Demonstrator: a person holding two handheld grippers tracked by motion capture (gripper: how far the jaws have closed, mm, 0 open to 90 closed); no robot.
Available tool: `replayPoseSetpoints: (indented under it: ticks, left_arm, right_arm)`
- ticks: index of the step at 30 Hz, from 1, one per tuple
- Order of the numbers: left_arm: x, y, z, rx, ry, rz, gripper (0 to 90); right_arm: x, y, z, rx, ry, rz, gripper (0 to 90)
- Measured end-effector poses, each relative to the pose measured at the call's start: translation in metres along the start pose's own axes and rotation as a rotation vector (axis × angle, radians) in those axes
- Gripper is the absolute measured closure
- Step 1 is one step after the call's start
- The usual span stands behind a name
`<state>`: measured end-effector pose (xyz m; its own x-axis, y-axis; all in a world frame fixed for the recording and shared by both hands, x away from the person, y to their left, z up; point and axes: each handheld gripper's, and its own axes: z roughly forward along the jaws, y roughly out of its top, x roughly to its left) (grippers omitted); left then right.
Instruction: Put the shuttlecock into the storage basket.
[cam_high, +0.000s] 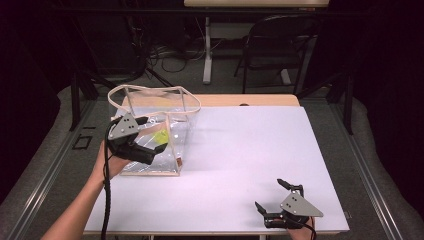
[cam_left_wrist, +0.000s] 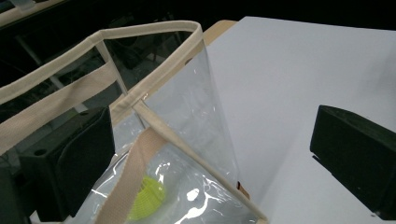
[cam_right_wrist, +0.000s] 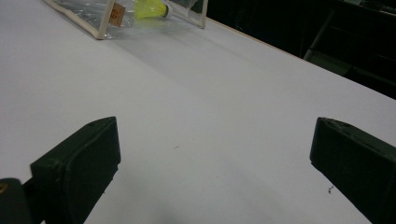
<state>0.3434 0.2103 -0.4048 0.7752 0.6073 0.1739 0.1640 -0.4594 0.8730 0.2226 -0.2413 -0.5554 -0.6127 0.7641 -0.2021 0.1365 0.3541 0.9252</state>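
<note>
Right gripper (cam_high: 279, 200), near table (cam_high: 250, 150) edge: jaws wide apart, holding nothing.
Left gripper (cam_high: 150, 134) gapes wide at clear bag's (cam_high: 165, 145) near-left side, gripping nothing. Film likely light, floppy, slick; cloth-trimmed rim (cam_left_wrist: 154, 79) the better hold. Yellow shuttlecock (cam_left_wrist: 147, 198) inside.

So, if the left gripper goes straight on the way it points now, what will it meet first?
Most likely the clear bag: the open left gripper has the bag's corner seam and beige strap directly between its jaws. The yellow shuttlecock lies behind the plastic. Depth is hard to judge.
</note>
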Motion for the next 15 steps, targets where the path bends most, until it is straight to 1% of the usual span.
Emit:
replayPoseSetpoints:
  ticks: [2,6,10,15]
  left_arm:
    - [-0.005,-0.003,-0.002,-0.001,-0.006,0.008,0.0]
    - [-0.014,-0.009,-0.007,-0.010,-0.012,0.008,0.0]
    - [-0.021,-0.014,-0.011,-0.029,-0.011,-0.008,0.0]
    - [-0.029,-0.022,-0.014,-0.043,-0.010,-0.016,0.0]
  right_arm:
    - [0.000,0.000,0.000,0.003,0.000,-0.001,1.2]
    - [0.000,0.000,0.000,0.000,0.001,-0.001,1.2]
    - [0.001,0.000,0.000,-0.001,0.003,-0.002,1.2]
    - [0.000,0.000,0.000,0.002,0.003,-0.001,1.2]
